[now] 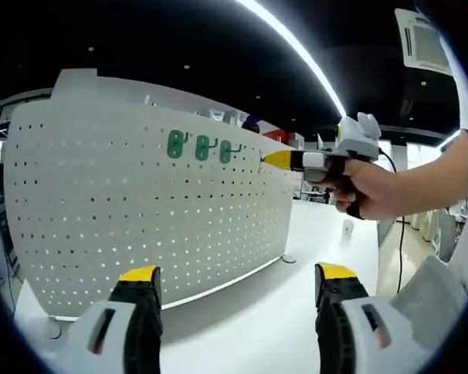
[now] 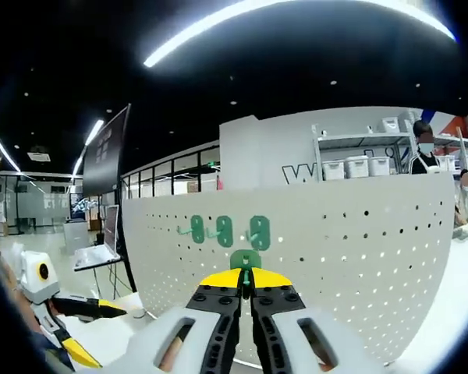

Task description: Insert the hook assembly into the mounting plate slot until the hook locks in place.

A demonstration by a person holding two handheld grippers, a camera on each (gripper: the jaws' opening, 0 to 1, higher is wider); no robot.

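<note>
A white pegboard (image 1: 140,210) stands upright on the table, with three green hooks (image 1: 203,147) in a row near its top. A hand brings my right gripper (image 1: 267,159) in from the right; its yellow tip sits at the board just right of the row. In the right gripper view that gripper (image 2: 246,274) is shut on a fourth green hook (image 2: 246,259), held against the pegboard (image 2: 359,249) just below the three mounted hooks (image 2: 224,231). My left gripper (image 1: 238,274) hangs open in front of the board's lower part with nothing between its jaws, and appears again low on the left (image 2: 93,331).
The board rests on a white table (image 1: 249,319) on a small round foot (image 1: 288,259). A small card (image 1: 348,227) stands further back on the table. Behind the board are shelves with bins (image 2: 359,165), a person (image 2: 423,148) and a dark screen (image 2: 109,164).
</note>
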